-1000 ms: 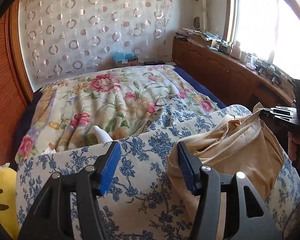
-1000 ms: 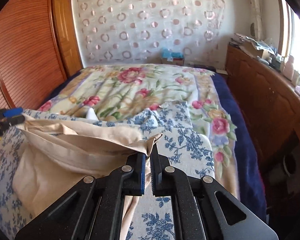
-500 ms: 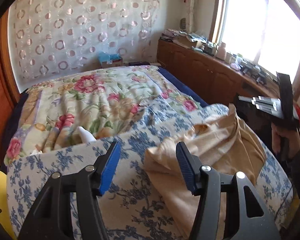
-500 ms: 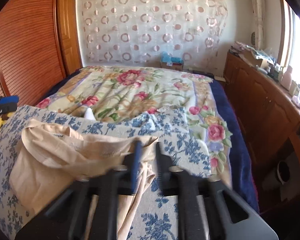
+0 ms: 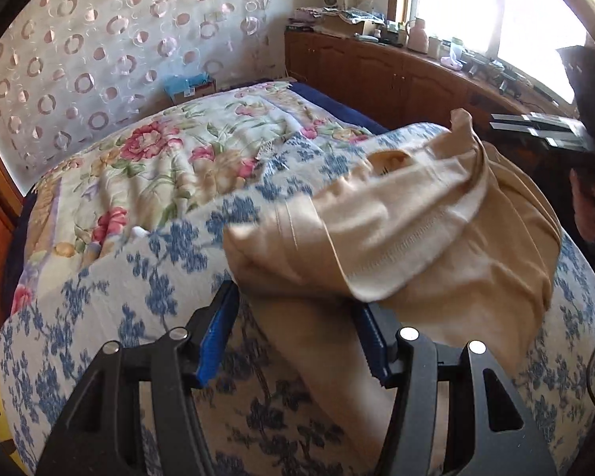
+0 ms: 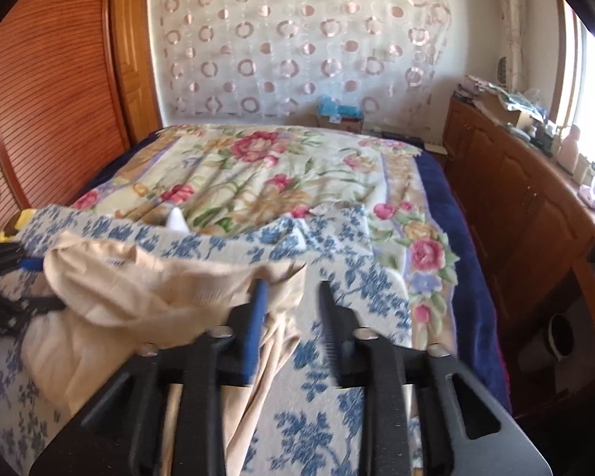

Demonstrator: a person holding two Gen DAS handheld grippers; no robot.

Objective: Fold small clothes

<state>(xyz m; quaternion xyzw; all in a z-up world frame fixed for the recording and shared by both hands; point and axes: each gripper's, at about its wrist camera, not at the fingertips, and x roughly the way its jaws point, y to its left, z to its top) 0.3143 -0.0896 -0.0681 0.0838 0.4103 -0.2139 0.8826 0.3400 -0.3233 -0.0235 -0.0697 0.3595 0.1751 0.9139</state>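
A small beige garment [image 5: 408,234] lies bunched on a blue-flowered white cloth [image 5: 139,277] at the near end of the bed; it also shows in the right wrist view [image 6: 146,297]. My left gripper [image 5: 293,333] is open, its blue-padded jaws standing either side of the garment's near fold. My right gripper [image 6: 293,321] is open, just right of the garment's right corner, with nothing between the jaws. The right gripper also shows at the far right of the left wrist view [image 5: 543,131].
A floral quilt [image 6: 258,170] covers the rest of the bed. A wooden cabinet [image 6: 527,214] with clutter runs along the right under a window. A wooden wardrobe [image 6: 51,91] stands on the left. A tissue box [image 6: 339,113] sits by the curtained wall.
My right gripper has opened and let go of the garment's corner, which dropped onto the cloth. My left gripper moved forward over the garment's near fold.
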